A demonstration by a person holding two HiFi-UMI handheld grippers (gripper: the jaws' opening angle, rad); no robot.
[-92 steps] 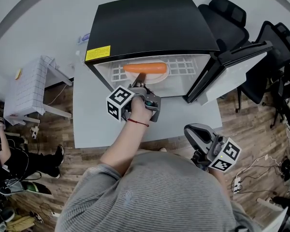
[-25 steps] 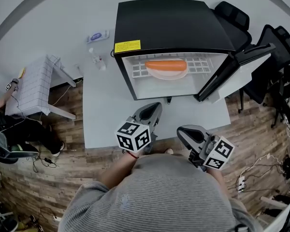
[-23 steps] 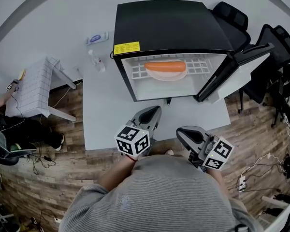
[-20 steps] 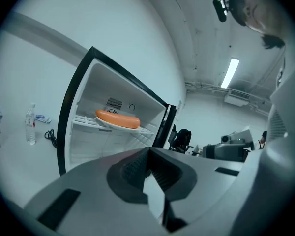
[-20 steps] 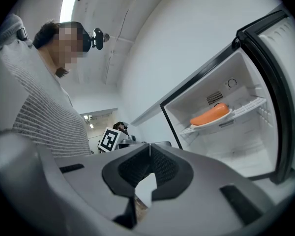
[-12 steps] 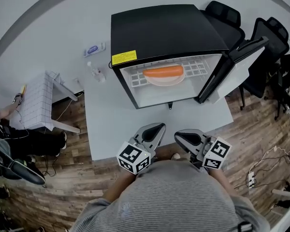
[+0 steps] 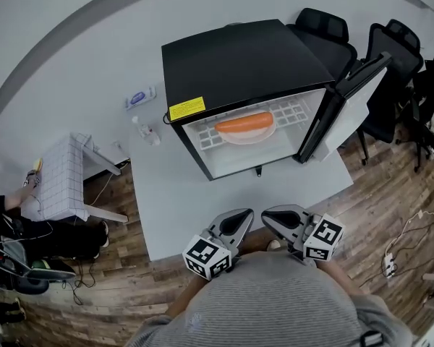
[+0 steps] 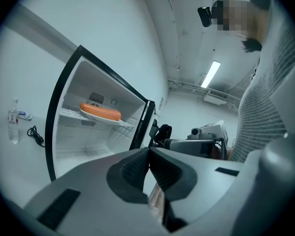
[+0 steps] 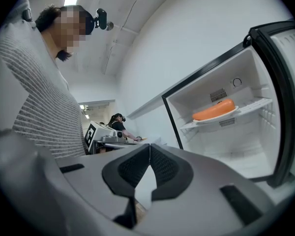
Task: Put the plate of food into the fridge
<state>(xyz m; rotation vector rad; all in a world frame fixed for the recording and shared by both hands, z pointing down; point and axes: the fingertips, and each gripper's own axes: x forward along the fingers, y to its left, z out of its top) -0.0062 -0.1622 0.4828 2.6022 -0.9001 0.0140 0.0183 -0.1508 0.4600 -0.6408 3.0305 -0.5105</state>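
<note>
A white plate (image 7: 247, 134) carrying an orange sausage-shaped food (image 7: 244, 123) rests on the wire shelf inside the black mini fridge (image 7: 239, 56), whose door (image 7: 351, 100) stands open to the right. The plate (image 8: 91, 116) and the food (image 8: 100, 111) also show in the left gripper view, and the food (image 9: 214, 110) in the right gripper view. Both grippers are held close to the person's body at the table's near edge, well away from the fridge. My left gripper (image 7: 241, 216) is shut and empty. My right gripper (image 7: 269, 215) is shut and empty too.
The fridge stands on a white table (image 7: 173, 194). A small bottle (image 7: 139, 125) and a blue-and-white pack (image 7: 139, 98) lie left of the fridge. Black office chairs (image 7: 390, 49) stand at the right. A white stool (image 7: 65, 176) and a seated person (image 7: 14, 219) are at the left.
Since the earliest frame my left gripper has let go of the plate and drawn back from the fridge to the body. Over the last second both grippers edged closer together near the table's edge.
</note>
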